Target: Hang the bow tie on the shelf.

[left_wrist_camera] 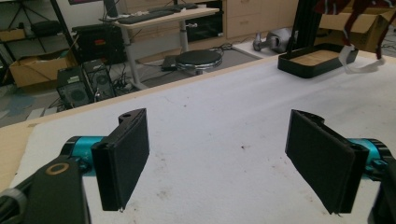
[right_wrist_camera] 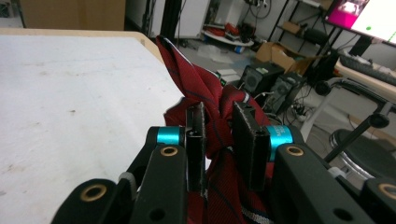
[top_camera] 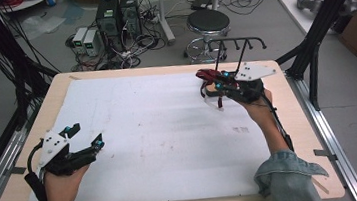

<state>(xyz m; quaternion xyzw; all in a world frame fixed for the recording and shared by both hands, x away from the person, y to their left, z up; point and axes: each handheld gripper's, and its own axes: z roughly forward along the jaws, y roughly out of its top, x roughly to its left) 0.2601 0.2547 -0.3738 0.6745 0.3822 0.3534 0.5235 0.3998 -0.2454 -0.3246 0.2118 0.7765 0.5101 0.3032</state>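
Note:
My right gripper [right_wrist_camera: 219,135] is shut on a bunched dark red striped tie [right_wrist_camera: 201,84], with cloth squeezed between both pads. In the high view that gripper [top_camera: 218,81] is held above the table's far right part, the red tie [top_camera: 206,75] bulging from its jaws and a white strap [top_camera: 214,101] hanging below. My left gripper [top_camera: 85,135] rests low at the table's near left, jaws wide apart. Its own view shows the left gripper [left_wrist_camera: 229,158] open over bare white mat, with the tie [left_wrist_camera: 355,9] hanging far off at the top right.
A white mat [top_camera: 160,132] covers the wooden table. A shallow black tray [left_wrist_camera: 317,58] sits at the far right of the table, under the hanging tie. A black hook rack [top_camera: 238,41] stands at the far edge. Beyond are a stool [top_camera: 207,24] and floor computers.

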